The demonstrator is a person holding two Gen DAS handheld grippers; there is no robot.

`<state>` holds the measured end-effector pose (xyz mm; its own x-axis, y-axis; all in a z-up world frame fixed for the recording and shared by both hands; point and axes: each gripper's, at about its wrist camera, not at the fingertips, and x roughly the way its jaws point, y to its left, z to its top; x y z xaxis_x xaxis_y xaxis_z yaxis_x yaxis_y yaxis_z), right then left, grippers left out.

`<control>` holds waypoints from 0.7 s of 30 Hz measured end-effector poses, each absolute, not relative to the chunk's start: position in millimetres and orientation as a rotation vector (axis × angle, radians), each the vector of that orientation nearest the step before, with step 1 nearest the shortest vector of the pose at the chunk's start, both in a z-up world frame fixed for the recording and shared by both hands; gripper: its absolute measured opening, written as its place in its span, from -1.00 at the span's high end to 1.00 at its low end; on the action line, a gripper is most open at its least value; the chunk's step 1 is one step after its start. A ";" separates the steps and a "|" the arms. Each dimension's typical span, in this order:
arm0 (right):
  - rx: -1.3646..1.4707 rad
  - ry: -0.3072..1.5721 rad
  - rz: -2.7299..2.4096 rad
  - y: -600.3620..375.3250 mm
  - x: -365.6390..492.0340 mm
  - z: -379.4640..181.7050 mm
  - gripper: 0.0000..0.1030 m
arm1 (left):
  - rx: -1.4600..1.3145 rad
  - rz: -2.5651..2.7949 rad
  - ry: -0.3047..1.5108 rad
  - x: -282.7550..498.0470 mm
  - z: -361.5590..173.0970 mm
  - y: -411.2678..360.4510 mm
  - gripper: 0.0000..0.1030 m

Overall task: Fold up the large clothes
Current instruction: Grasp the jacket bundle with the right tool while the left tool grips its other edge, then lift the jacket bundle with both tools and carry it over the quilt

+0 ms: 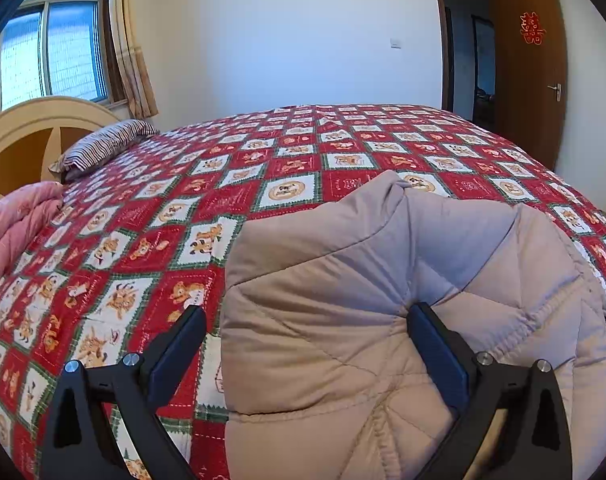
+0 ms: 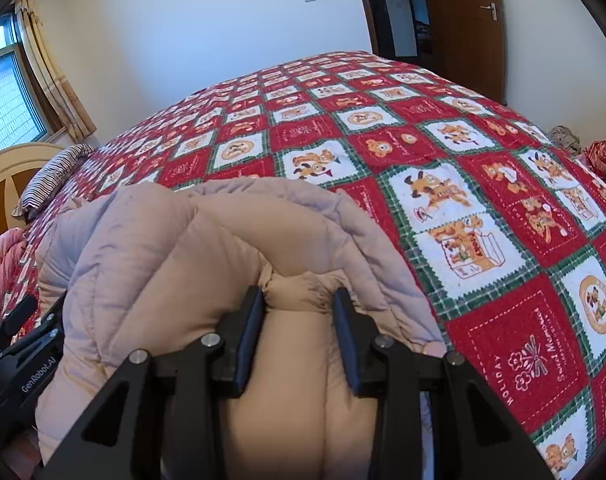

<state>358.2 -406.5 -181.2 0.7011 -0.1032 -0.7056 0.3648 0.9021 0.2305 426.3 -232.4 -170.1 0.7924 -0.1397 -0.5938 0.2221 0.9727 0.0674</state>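
Observation:
A beige quilted puffer jacket [image 1: 383, 300] lies bunched on the bed near its front edge; it also shows in the right wrist view [image 2: 175, 248]. My left gripper [image 1: 307, 320] is open wide, with its jaws on either side of the jacket's left part and the fabric between them. My right gripper [image 2: 299, 300] is shut on a thick fold of the jacket, which bulges between its pads. The left gripper's body [image 2: 23, 344] shows at the left edge of the right wrist view, beside the jacket.
The bed is covered by a red, white and green cartoon quilt [image 1: 263, 168]. A striped pillow [image 1: 103, 144] and a pink folded blanket [image 1: 15, 224] lie at the left by the headboard [image 1: 31, 128]. A window, a white wall and an open brown door [image 1: 531, 72] stand behind.

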 end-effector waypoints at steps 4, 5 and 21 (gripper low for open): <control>0.362 0.763 -0.277 -406.2 361.7 -185.5 0.26 | 0.128 -0.205 0.645 428.8 -172.7 -232.5 -0.97; 0.360 0.766 -0.277 -406.2 362.6 -186.5 0.25 | 0.128 -0.207 0.650 429.7 -173.5 -232.9 -0.97; 0.356 0.794 -0.276 -408.2 370.4 -198.2 0.23 | 0.121 -0.219 0.686 435.3 -177.9 -234.1 -0.97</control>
